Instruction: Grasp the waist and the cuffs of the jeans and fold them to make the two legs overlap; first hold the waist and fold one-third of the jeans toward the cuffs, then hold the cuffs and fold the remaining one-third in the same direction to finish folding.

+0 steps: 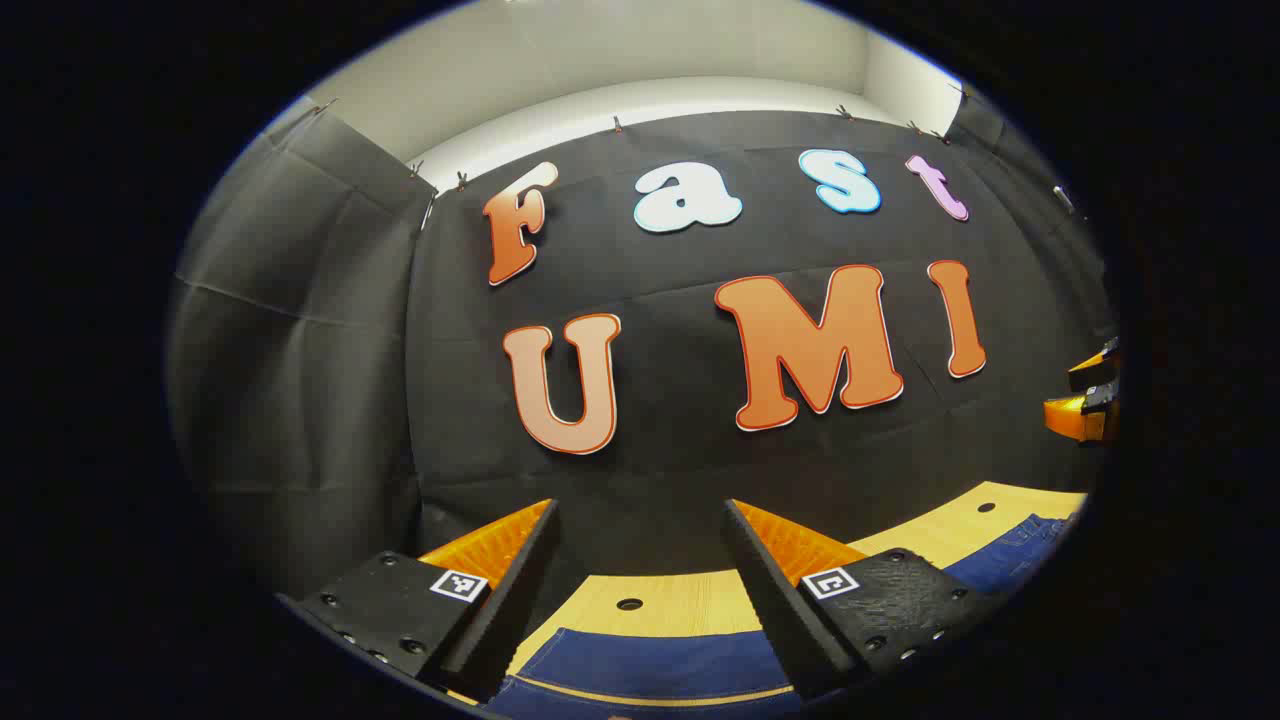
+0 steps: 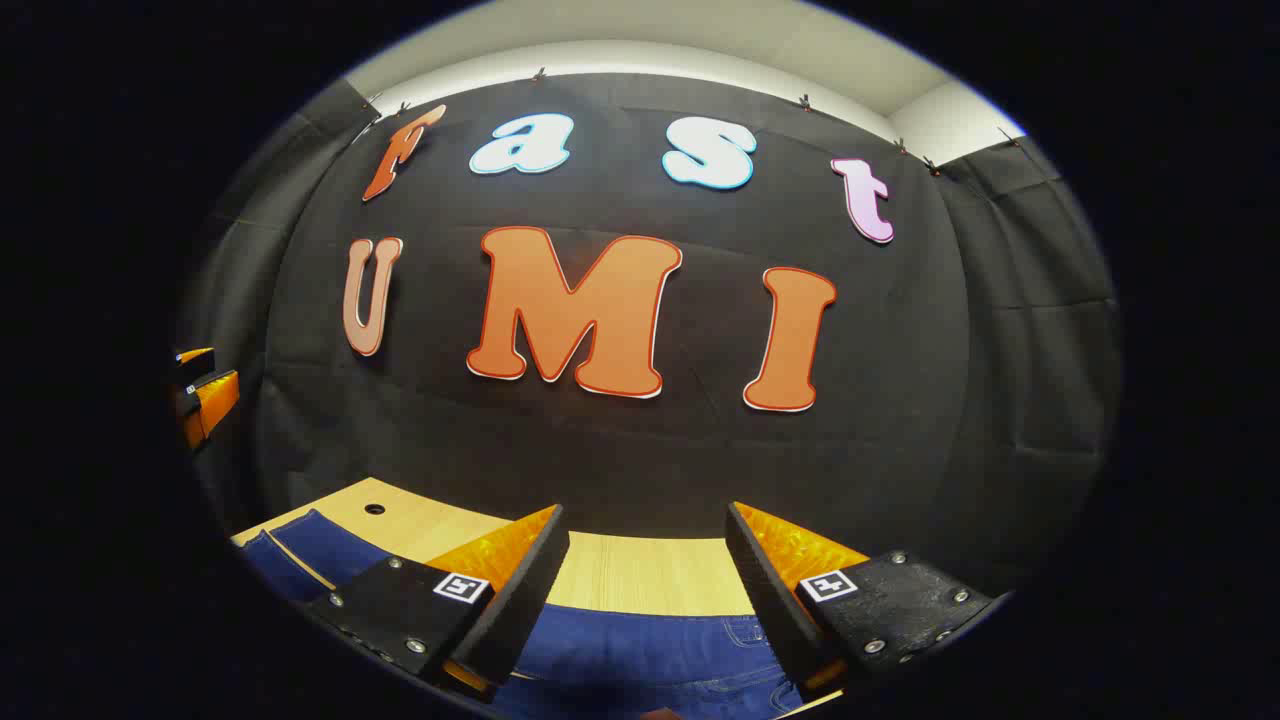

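The left tool [image 1: 640, 560] is hovering with its jaws spread wide and gripping nothing, above the jeans [image 1: 660, 665], which are lying flat along the near edge of the table [image 1: 680, 600]. The right tool [image 2: 645, 565] is likewise hanging released over the jeans [image 2: 640, 640], where stitching suggests the waist, though little of the cloth is visible. Nothing is being grasped, so folding is probably not yet begun; overlapping the legs and both thirds are looking left to do. The table is pale wood with small holes, and dark cloth is walling the booth behind.
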`<state>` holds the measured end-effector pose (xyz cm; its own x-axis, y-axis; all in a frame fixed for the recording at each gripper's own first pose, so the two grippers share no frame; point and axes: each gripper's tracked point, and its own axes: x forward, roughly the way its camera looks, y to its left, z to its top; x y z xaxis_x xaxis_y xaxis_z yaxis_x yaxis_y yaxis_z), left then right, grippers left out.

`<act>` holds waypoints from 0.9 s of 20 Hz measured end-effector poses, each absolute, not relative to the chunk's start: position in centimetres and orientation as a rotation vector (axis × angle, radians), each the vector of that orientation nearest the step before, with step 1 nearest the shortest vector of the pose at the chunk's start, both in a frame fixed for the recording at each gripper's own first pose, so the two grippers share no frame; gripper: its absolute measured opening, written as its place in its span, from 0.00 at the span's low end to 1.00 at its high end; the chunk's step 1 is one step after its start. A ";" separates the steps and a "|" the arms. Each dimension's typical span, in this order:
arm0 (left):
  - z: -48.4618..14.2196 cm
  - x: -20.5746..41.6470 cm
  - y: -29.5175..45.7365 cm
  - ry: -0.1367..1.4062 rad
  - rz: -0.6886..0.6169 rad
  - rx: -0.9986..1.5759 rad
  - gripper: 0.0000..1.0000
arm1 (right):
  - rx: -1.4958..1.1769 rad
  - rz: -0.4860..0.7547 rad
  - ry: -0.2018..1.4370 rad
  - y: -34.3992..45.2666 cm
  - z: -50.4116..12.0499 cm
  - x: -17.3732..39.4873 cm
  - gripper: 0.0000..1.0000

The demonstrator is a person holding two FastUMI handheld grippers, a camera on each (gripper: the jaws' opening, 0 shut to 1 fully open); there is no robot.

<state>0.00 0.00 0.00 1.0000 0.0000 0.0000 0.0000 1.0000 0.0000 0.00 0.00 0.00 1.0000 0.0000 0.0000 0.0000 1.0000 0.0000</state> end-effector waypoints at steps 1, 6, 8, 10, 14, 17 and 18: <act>-0.1 0.1 0.0 -0.001 0.008 0.000 0.98 | 0.003 0.008 0.005 0.3 -0.3 0.2 0.97; 0.0 0.5 0.7 -0.006 0.060 0.007 0.98 | -0.005 -0.005 0.020 0.4 -0.9 0.9 0.97; -0.4 0.5 0.8 0.002 0.063 -0.006 0.98 | 0.010 -0.001 0.026 0.3 -1.0 0.8 0.98; -0.9 0.5 0.8 0.011 0.062 -0.016 1.00 | 0.030 -0.014 0.024 -0.1 -1.0 1.0 0.97; -0.7 0.5 0.9 0.003 0.061 -0.001 1.00 | 0.058 -0.020 0.005 -0.6 -1.1 0.6 0.96; -0.7 0.5 0.8 0.002 0.044 0.000 0.98 | 0.071 -0.026 0.018 -0.8 -1.6 0.8 0.96; -0.8 0.5 0.7 0.008 0.040 -0.004 0.98 | 0.066 -0.034 0.026 -1.0 -1.7 0.9 0.96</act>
